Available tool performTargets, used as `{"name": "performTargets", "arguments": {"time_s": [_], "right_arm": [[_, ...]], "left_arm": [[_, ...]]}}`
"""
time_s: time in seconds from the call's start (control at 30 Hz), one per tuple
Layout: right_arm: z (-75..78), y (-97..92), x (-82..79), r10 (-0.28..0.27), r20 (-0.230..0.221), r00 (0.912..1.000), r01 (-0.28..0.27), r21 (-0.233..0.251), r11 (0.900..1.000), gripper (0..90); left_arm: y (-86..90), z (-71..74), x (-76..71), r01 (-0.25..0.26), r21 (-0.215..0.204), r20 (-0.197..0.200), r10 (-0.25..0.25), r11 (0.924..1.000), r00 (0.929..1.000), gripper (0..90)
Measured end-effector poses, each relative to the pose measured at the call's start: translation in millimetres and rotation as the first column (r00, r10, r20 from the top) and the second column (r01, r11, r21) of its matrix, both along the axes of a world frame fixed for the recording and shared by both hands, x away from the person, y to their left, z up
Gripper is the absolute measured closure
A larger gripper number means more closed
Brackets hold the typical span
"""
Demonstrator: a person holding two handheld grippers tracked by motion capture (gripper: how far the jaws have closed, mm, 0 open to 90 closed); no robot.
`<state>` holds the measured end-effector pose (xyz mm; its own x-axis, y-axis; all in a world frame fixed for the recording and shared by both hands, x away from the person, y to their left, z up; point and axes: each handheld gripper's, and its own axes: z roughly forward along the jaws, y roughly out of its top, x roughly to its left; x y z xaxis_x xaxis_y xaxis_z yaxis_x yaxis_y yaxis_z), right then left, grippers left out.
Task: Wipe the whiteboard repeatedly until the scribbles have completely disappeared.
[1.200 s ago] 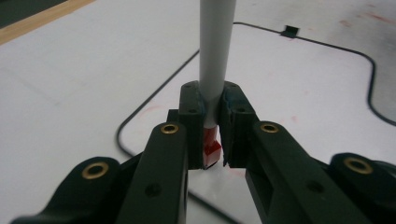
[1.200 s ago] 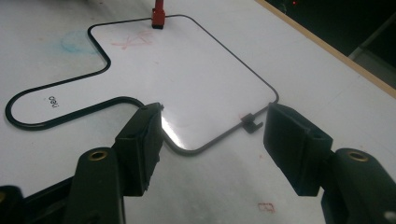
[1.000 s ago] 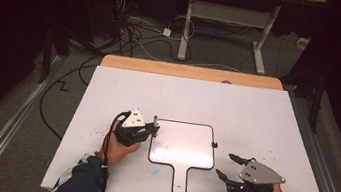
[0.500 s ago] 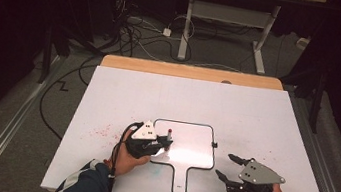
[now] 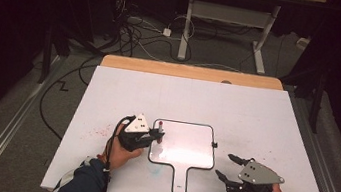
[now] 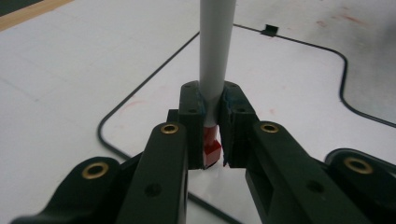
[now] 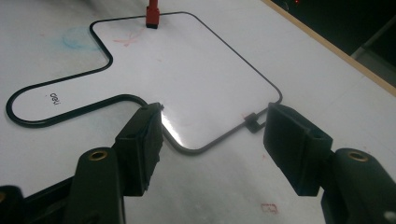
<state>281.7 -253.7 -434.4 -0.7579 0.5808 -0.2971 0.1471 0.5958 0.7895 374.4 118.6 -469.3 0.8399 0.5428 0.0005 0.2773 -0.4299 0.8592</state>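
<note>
Marker is clamped between the left gripper jaws near its red end, over the whiteboard. Judged light, stiff, slippery. Right gripper jaws are held open, nothing between them.

- One small whiteboard with a handle, lying at the surface's 6 o'clock;
- One marker with a red end, clamped upright at the board's 9 o'clock edge;
- Two hand-held grippers: the left hand-held gripper at 9 o'clock of the board; the right hand-held gripper at 4 o'clock;
- One white surface
</note>
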Motion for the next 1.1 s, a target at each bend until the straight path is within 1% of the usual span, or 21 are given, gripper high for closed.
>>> {"name": "performTargets", "arguments": {"time_s": [0.1, 0.17, 0.23, 0.43, 0.53, 0.57, 0.6, 0.67, 0.77, 0.9, 0.97, 1.0, 1.1], "right_arm": [[0.1, -0.1, -0.1, 0.000, 0.002, 1.0000, 0.000, -0.001, 1.0000, 38.2], [0.0, -0.1, 0.1, -0.001, 0.002, 1.0000, 0.001, -0.002, 1.0000, 38.2], [-0.1, 0.1, 0.0, 0.000, 0.002, 1.0000, 0.000, -0.002, 1.0000, 38.2], [0.0, 0.5, 0.0, 0.001, 0.004, 1.0000, -0.001, -0.004, 1.0000, 38.2], [-0.1, 0.9, -0.4, 0.002, 0.004, 1.0000, -0.002, -0.006, 1.0000, 38.3], [-0.1, 1.0, -0.4, 0.002, 0.004, 1.0000, -0.002, -0.007, 1.0000, 38.3], [-0.1, 1.2, -0.5, 0.002, 0.004, 1.0000, -0.002, -0.006, 1.0000, 38.3], [0.1, 1.4, -0.4, 0.004, 0.007, 1.0000, -0.004, -0.009, 1.0000, 38.2], [0.0, 1.6, -0.4, 0.004, 0.006, 1.0000, -0.004, -0.008, 1.0000, 38.2], [-0.1, 1.8, -0.6, 0.007, 0.007, 0.9999, -0.007, -0.010, 0.9999, 38.2], [0.0, 1.6, -0.6, 0.006, 0.009, 0.9999, -0.006, -0.011, 0.9999, 38.2], [0.1, 1.4, -0.6, 0.005, 0.009, 0.9999, -0.005, -0.009, 0.9999, 38.2], [0.2, 1.1, -0.8, 0.003, 0.010, 0.9999, -0.003, -0.011, 0.9999, 38.3]], "left_arm": [[5.5, -0.4, 1.1, -0.012, -0.012, -0.015, 0.012, 0.9998, 0.9998, 78.8], [4.8, -0.3, -0.8, -0.009, -0.008, -0.013, 0.009, 0.9999, 0.9999, 78.8], [3.3, 0.1, -3.2, 0.003, -0.007, -0.018, -0.004, 1.0000, 0.9998, 78.8], [-4.5, -0.4, -16.8, 0.059, -0.015, -0.022, -0.059, 0.9982, 0.9980, 78.8], [-7.2, -1.2, -21.8, 0.080, -0.031, -0.035, -0.081, 0.9963, 0.9961, 78.8], [-8.7, -1.8, -24.1, 0.091, -0.043, -0.043, -0.093, 0.9949, 0.9947, 78.8], [-10.2, -2.1, -26.2, 0.101, -0.046, -0.045, -0.103, 0.9938, 0.9936, 78.7], [-13.7, -1.5, -30.6, 0.120, -0.036, -0.039, -0.121, 0.9921, 0.9918, 78.8], [-16.8, -1.6, -34.5, 0.138, -0.037, -0.039, -0.140, 0.9897, 0.9894, 78.7], [-16.9, -0.9, -35.0, 0.152, -0.018, -0.025, -0.153, 0.9881, 0.9879, 78.8], [-15.4, -0.2, -34.4, 0.147, 0.008, -0.001, -0.147, 0.9892, 0.9892, 78.8], [-13.1, 0.8, -32.9, 0.125, 0.033, 0.018, -0.126, 0.9916, 0.9919, 78.8], [-3.6, 0.0, -26.5, 0.081, 0.029, 0.018, -0.082, 0.9963, 0.9965, 78.8]]}}
